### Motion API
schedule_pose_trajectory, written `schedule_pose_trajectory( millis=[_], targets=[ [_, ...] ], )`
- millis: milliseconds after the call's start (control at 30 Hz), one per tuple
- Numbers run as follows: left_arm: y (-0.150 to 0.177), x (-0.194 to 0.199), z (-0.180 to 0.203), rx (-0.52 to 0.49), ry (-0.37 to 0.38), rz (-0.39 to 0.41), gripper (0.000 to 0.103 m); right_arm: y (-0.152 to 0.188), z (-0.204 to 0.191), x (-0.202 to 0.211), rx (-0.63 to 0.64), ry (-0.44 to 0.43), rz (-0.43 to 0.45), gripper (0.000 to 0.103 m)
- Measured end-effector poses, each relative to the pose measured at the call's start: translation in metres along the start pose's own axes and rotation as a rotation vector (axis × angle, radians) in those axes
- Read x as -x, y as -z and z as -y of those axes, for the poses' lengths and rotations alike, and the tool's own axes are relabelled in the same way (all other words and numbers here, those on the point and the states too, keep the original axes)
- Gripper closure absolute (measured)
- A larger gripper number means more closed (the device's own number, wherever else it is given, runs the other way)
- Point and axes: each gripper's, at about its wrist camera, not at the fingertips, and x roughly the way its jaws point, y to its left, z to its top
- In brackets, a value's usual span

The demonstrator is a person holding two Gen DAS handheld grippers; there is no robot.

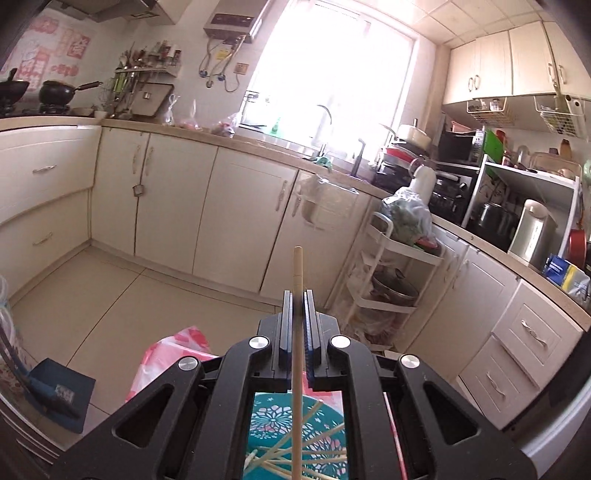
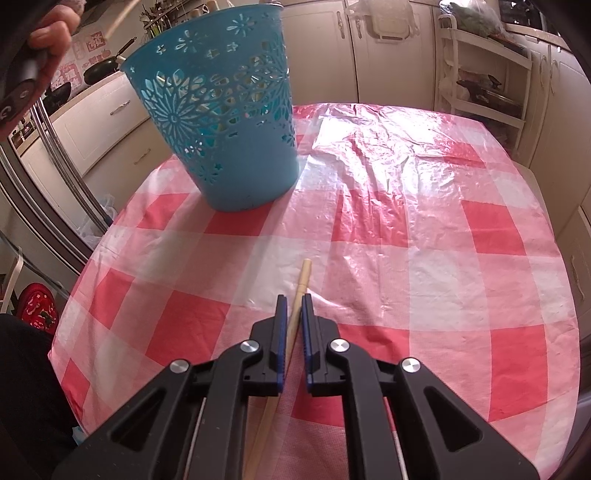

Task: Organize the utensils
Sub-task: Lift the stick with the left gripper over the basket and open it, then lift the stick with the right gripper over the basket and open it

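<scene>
Left gripper (image 1: pixel 298 295) clamps a pale wooden chopstick (image 1: pixel 297 271), long axis along the fingers, directly above the teal perforated plastic basket (image 1: pixel 317 421). Right gripper (image 2: pixel 294 301) pinches another wooden chopstick (image 2: pixel 303 275) over the red-checked tablecloth (image 2: pixel 424 240), basket ahead-left.

- The chopstick (image 1: pixel 297 332) in the left gripper (image 1: pixel 297 295) runs off the bottom edge; its lower end is unseen.
- The gripper's frame hides most of the blue basket (image 1: pixel 280 435) below it.
- The right gripper's (image 2: pixel 294 301) chopstick (image 2: pixel 291 332) is likewise cut off at the bottom.
- Above the basket (image 2: pixel 221 122), a hand (image 2: pixel 48 40) is cropped by the corner, as is the thin stick (image 2: pixel 123 16) beside it.
- The window (image 1: pixel 332 66) is blown out white.
</scene>
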Motion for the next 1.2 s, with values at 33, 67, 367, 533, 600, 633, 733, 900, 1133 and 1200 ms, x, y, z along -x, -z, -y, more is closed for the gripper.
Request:
schedule_pose_trajectory(
  millis=[33, 67, 367, 533, 600, 633, 733, 900, 1133, 1200],
  targets=[
    [0.003, -0.005, -0.003, 0.005, -0.012, 0.007, 0.098, 0.000, 0.000, 0.000, -0.001, -0.003, 0.000, 0.094],
    [0.005, -0.010, -0.005, 0.010, -0.021, 0.010, 0.098, 0.000, 0.001, 0.000, -0.002, -0.005, 0.000, 0.093],
    [0.036, -0.019, -0.008, -0.048, -0.063, -0.011, 0.098, 0.000, -0.002, 0.000, 0.015, -0.011, -0.001, 0.087],
    [0.058, -0.010, -0.006, -0.113, -0.079, -0.075, 0.096, 0.000, -0.008, -0.001, 0.043, -0.015, -0.002, 0.079],
    [0.063, -0.002, -0.008, -0.125, -0.082, -0.092, 0.087, 0.000, -0.009, 0.000, 0.048, -0.020, -0.002, 0.076],
    [0.065, 0.006, -0.010, -0.125, -0.086, -0.100, 0.073, 0.000, -0.009, 0.000, 0.044, -0.022, -0.003, 0.075],
    [0.069, 0.036, -0.019, -0.112, -0.113, -0.074, 0.046, 0.001, -0.003, 0.003, 0.004, -0.039, -0.013, 0.075],
    [0.079, 0.084, -0.048, -0.052, -0.137, -0.045, 0.030, 0.005, -0.007, 0.005, 0.029, -0.007, -0.010, 0.075],
    [0.097, 0.084, -0.101, 0.107, -0.169, -0.140, 0.029, 0.004, -0.020, 0.000, 0.097, 0.114, 0.003, 0.092],
    [0.096, 0.086, -0.104, 0.098, -0.186, -0.125, 0.029, 0.005, -0.022, 0.003, 0.120, 0.108, -0.034, 0.095]
  ],
)
